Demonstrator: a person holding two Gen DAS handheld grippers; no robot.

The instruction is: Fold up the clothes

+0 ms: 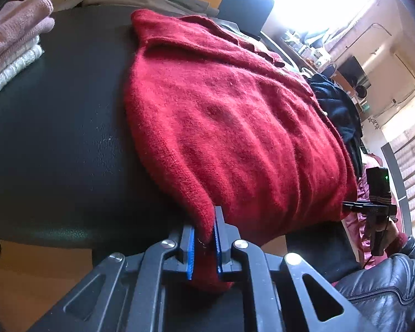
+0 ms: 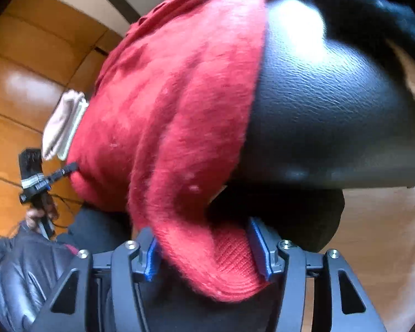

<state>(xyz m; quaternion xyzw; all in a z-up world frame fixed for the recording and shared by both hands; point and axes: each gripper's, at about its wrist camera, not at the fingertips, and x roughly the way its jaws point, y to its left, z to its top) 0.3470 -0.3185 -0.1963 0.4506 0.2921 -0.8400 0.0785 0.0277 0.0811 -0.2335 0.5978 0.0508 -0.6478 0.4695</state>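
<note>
While the red sweater (image 1: 235, 116) lies spread on a black table (image 1: 55, 138), its near hem overhanging the edge, the left gripper (image 1: 204, 238) pinches one hem corner tight. The right gripper (image 2: 207, 249) stands half open around the other corner, pads not pressing. The sweater stretches away from both; folded knits (image 1: 13, 44) wait beyond.

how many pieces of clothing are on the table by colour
red: 1, the sweater
pink: 1, folded
white or cream: 1, folded under the pink one
dark navy or black: 1 heap, pieces inside cannot be told apart
total: 4
</note>
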